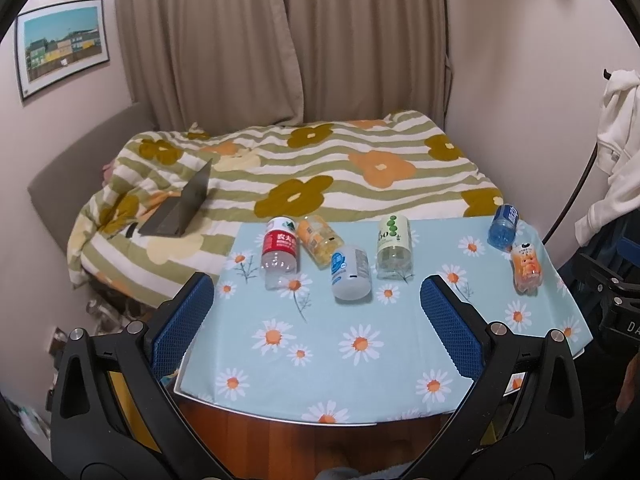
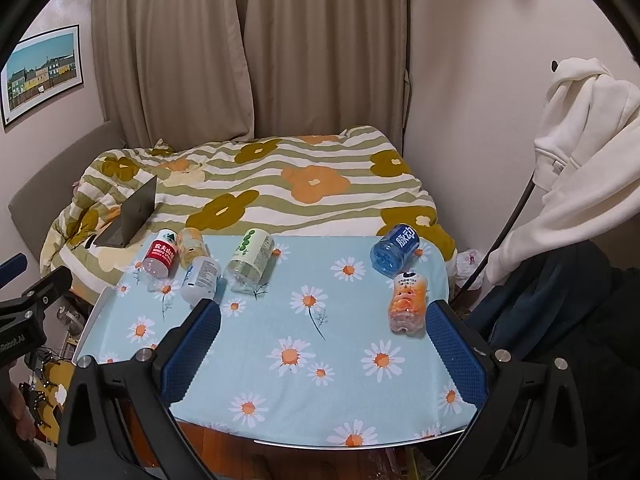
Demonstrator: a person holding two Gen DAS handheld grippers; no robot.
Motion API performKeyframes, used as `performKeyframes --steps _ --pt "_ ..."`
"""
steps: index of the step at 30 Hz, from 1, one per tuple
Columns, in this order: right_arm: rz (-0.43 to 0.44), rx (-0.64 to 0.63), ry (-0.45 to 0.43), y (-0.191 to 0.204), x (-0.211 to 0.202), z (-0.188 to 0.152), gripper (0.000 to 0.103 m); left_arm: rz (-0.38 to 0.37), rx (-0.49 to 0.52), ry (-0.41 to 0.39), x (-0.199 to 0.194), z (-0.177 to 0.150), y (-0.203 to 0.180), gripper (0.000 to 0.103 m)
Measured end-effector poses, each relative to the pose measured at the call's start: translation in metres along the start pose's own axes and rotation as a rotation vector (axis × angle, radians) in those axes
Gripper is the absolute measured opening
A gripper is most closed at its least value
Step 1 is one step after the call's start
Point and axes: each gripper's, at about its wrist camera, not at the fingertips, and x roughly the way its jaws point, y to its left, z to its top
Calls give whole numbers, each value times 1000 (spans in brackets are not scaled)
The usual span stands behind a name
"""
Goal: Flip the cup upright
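Observation:
Several cut-bottle cups lie on their sides on the daisy-print table [image 1: 360,344]: a red-label one [image 1: 279,252], a yellow one [image 1: 320,240], a white-blue one [image 1: 350,272], a green-label one [image 1: 394,252], a blue one [image 1: 503,226] and an orange one [image 1: 527,266]. My left gripper [image 1: 316,300] is open and empty, hovering near the table's front edge. My right gripper [image 2: 324,324] is open and empty too, above the front of the table [image 2: 320,360], with the orange cup [image 2: 407,304] just left of its right finger and the blue cup [image 2: 394,252] beyond it.
A bed with a flowered quilt [image 1: 320,168] lies behind the table, with an open laptop [image 1: 180,208] on it. Curtains hang at the back. A white hoodie [image 2: 580,160] hangs at the right. The left gripper's body [image 2: 24,312] shows at the right wrist view's left edge.

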Motion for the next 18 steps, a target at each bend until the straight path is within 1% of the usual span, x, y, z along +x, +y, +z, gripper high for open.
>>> performKeyframes --steps 18 --pt "10 9 -8 3 -2 1 102 1 -4 -4 -1 -2 4 103"
